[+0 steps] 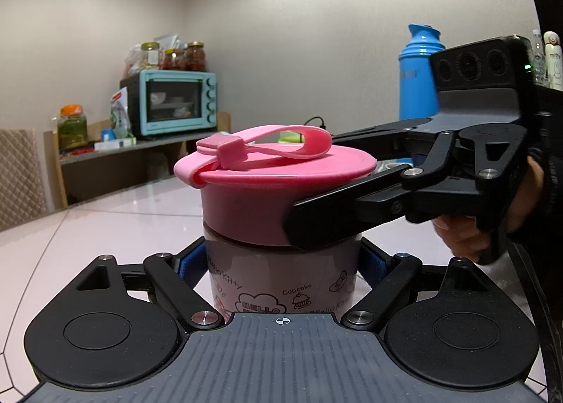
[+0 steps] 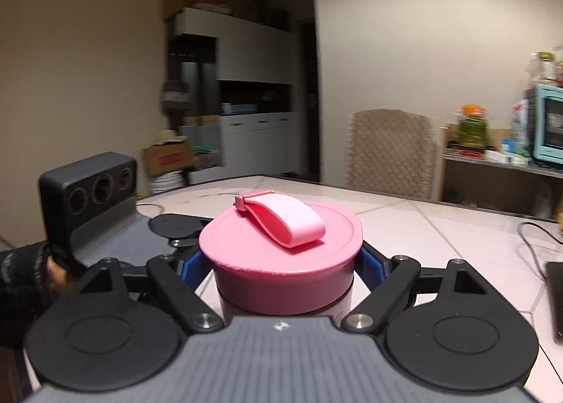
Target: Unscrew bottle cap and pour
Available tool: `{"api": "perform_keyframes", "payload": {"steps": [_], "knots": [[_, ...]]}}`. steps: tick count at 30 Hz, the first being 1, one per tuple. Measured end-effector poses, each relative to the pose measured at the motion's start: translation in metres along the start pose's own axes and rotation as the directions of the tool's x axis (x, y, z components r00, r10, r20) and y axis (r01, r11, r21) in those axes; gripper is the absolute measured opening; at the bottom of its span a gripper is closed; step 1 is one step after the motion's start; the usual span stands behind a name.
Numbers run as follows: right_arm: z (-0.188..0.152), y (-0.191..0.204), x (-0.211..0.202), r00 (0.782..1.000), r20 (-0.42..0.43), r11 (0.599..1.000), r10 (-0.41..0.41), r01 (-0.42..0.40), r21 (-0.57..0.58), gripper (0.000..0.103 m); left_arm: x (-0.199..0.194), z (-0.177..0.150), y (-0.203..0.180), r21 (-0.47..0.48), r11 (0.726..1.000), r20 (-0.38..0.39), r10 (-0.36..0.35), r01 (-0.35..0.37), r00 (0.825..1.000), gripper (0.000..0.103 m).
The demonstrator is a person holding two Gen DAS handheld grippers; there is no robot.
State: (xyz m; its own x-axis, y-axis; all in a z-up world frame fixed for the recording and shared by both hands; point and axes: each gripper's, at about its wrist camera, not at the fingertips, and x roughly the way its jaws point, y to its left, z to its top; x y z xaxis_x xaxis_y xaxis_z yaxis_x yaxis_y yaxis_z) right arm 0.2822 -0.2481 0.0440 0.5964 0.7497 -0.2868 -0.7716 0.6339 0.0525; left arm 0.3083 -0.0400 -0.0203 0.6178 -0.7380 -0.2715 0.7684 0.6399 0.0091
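A Hello Kitty bottle (image 1: 281, 279) stands upright on the pale table (image 1: 88, 227). It has a wide pink cap (image 1: 253, 206) with a pink strap loop (image 1: 278, 142) on top. My left gripper (image 1: 281, 262) is shut on the bottle's body, blue pads (image 1: 188, 264) pressing both sides. My right gripper (image 2: 286, 262) is shut on the pink cap (image 2: 281, 262), its blue pads (image 2: 369, 260) on the cap's sides. In the left wrist view the right gripper (image 1: 330, 191) comes in from the right around the cap. The cap sits tilted over the bottle's rim.
A blue thermos (image 1: 418, 75) stands behind at the right. A shelf with a teal oven (image 1: 176, 102) and jars is at the far left. A chair (image 2: 390, 153) stands at the table's far edge. A dark flat object (image 2: 556, 297) and a cable (image 2: 535, 237) lie at right.
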Motion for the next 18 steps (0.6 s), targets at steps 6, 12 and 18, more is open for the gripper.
{"api": "perform_keyframes", "payload": {"steps": [6, 12, 18], "knots": [[0.006, -0.019, -0.001, 0.990, -0.015, 0.989, 0.143, -0.144, -0.041, 0.085, 0.000, 0.000, 0.000, -0.001, 1.000, 0.000, 0.000, 0.000, 1.000, 0.090], [0.012, -0.032, 0.000, 0.970, -0.021, 0.968, 0.243, -0.244, -0.060, 0.086, 0.000, -0.001, 0.001, -0.002, 1.000, 0.000, 0.000, 0.000, 1.000, 0.090], [0.011, -0.031, -0.003, 0.978, -0.027, 0.976, 0.207, -0.208, -0.056, 0.094, 0.000, -0.001, 0.000, -0.002, 1.000, 0.000, 0.000, 0.000, 1.000, 0.090]]}}
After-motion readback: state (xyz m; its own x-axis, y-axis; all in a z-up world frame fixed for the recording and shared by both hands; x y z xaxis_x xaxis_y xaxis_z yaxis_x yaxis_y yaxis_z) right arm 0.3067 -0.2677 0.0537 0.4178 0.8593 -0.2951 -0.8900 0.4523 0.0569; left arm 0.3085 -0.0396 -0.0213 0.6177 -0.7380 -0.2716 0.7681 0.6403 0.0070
